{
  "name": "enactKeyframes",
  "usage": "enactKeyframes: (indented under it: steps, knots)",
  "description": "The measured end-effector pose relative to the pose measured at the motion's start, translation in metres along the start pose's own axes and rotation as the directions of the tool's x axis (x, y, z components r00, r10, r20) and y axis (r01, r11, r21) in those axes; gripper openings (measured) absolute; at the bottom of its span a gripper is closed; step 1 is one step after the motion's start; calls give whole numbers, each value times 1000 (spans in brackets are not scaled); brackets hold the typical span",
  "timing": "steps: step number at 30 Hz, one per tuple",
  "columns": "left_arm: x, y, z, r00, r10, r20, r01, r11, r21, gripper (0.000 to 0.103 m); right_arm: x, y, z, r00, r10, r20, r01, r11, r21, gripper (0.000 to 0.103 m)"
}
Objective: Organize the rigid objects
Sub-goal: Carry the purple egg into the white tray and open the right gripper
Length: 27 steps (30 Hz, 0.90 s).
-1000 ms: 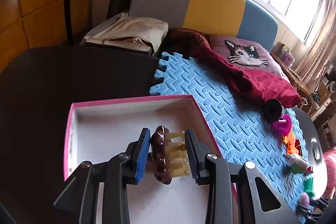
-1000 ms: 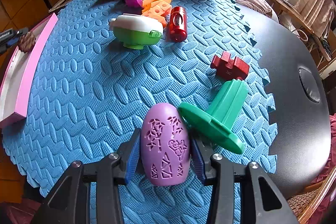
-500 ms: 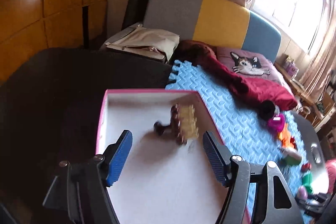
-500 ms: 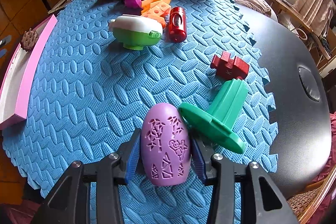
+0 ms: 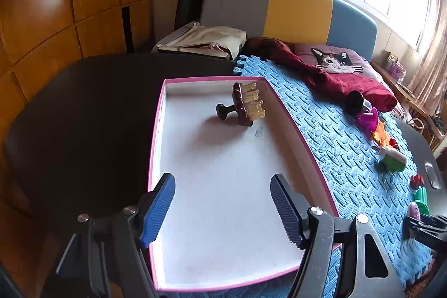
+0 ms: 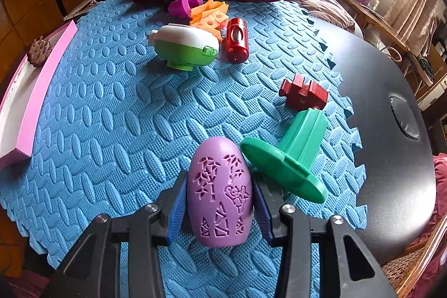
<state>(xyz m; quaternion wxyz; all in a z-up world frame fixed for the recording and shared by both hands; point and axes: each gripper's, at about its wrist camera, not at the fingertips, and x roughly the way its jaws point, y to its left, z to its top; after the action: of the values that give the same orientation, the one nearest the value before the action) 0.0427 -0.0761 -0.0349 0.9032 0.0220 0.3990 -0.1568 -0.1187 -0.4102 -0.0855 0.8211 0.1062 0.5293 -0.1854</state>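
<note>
Left wrist view: brush [image 5: 245,105] now lies loose in the pink box [image 5: 296,127], toward 12 o'clock, where a second ago the left gripper [image 5: 222,210] clamped it. Jaws wide, nothing between them, gripper drawn back (one item filed). Right gripper [image 6: 219,200] stays closed on the purple egg [image 6: 220,194], low on the blue mat [image 6: 111,116], green stand [image 6: 290,155] touching at 2 o'clock. Egg probably boxed next.

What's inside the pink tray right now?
Only the brown massager with yellow prongs, lying on its side near the far end of the pink tray. The rest of the floor is bare, though the left gripper hides part of the near corners.
</note>
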Motion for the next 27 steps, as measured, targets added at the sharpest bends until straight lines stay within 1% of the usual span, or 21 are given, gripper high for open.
enactKeyframes:
  steps: [4,12,15,17,19,21,23,27]
  knots:
    - [-11,4,-3,1000,6,20,-6,1000,-9,74,0,-3,-1,1000,6,3,-6,1000,29,44]
    - [-24,17,-7,999,31,38,-30,999,-31,74,-3,-2,-4,1000,0,30,-2,999,54,44]
    - [-25,23,-8,998,43,35,-42,998,-45,74,-7,3,0,996,76,45,-79,994,73,44]
    - [-26,28,-9,998,46,34,-44,997,-56,74,-13,19,6,991,116,62,-118,992,37,44]
    - [-26,33,-11,998,53,34,-51,996,-66,74,-21,45,14,981,177,85,-175,984,-26,44]
    - [-27,38,-12,998,62,32,-59,995,-77,74,-28,70,22,971,217,102,-208,974,-92,44]
    - [-27,46,-14,997,71,27,-68,993,-95,74,-36,98,31,958,263,116,-245,958,-151,44]
    - [-28,63,-18,995,94,23,-91,987,-130,75,-48,157,52,928,354,121,-313,912,-265,44]
